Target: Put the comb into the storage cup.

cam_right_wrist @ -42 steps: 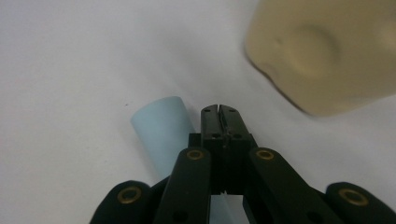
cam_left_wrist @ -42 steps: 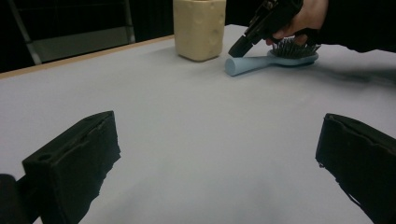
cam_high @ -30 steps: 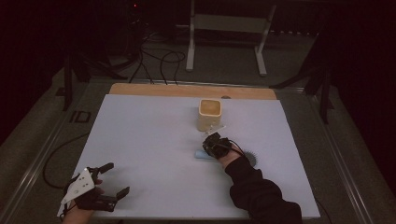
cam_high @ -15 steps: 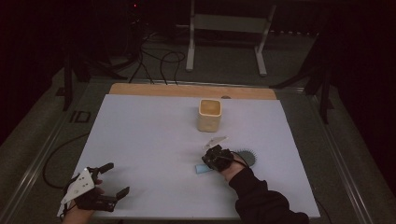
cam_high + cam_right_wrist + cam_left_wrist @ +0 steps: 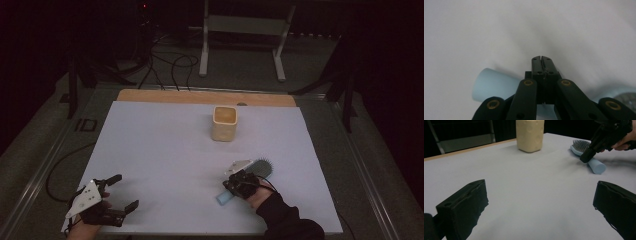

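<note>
Listing by view. High view: my right gripper sits over the handle of the pale blue hairbrush, whose long axis runs from handle near me to bristle head away and right; my left gripper waits well apart at the near left corner, jaws spread. Beige cup stands farther back. Left gripper view: my jaws gape, empty; brush lies ahead, right. Right gripper view: jaws pressed together, empty, above the handle, which crosses beneath them.

On the table, the cup stands behind the hairbrush, which lies right of centre.
</note>
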`<state>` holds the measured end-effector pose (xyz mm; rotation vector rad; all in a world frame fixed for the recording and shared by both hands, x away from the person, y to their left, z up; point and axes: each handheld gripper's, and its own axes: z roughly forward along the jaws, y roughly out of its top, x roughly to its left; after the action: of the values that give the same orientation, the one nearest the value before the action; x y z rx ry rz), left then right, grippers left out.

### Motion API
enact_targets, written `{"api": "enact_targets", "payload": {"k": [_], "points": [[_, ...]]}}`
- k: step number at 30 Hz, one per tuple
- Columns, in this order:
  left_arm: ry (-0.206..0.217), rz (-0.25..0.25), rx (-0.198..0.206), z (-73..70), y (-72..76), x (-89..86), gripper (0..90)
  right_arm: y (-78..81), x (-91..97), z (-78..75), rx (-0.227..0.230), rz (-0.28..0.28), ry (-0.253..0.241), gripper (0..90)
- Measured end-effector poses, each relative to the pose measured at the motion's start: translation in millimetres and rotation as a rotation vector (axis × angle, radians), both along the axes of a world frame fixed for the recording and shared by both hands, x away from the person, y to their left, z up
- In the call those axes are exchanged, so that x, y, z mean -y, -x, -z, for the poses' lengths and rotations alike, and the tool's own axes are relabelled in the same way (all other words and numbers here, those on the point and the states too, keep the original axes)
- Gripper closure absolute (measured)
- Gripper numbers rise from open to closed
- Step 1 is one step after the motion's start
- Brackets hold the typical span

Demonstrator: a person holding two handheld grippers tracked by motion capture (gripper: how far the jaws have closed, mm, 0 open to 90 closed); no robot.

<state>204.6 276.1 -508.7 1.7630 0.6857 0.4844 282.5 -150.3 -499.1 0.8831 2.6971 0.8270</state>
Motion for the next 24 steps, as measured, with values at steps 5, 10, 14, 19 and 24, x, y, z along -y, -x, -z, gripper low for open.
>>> {"api": "enact_targets", "payload": {"k": [5,10,14,19,24], "points": [[-0.004,-0.001,-0.002,0.2,-0.3,0.0,0.0,7.5,8.4,-1.5,0.006,-0.01,0.024,90.0],[-0.007,0.001,-0.001,0.1,-0.2,0.3,0.0,15.0,22.9,-2.5,-0.009,-0.012,0.041,90.0],[-0.005,0.0,-0.001,0.3,-0.5,0.3,0.0,19.3,30.0,-2.5,-0.014,-0.012,0.043,90.0],[-0.006,-0.001,-0.001,0.3,-0.4,0.4,0.0,27.3,46.3,-2.9,-0.021,0.006,0.043,90.0],[-0.006,0.001,-0.001,0.3,-0.4,0.7,0.0,30.6,58.7,-2.3,-0.034,0.024,0.054,90.0]]}}
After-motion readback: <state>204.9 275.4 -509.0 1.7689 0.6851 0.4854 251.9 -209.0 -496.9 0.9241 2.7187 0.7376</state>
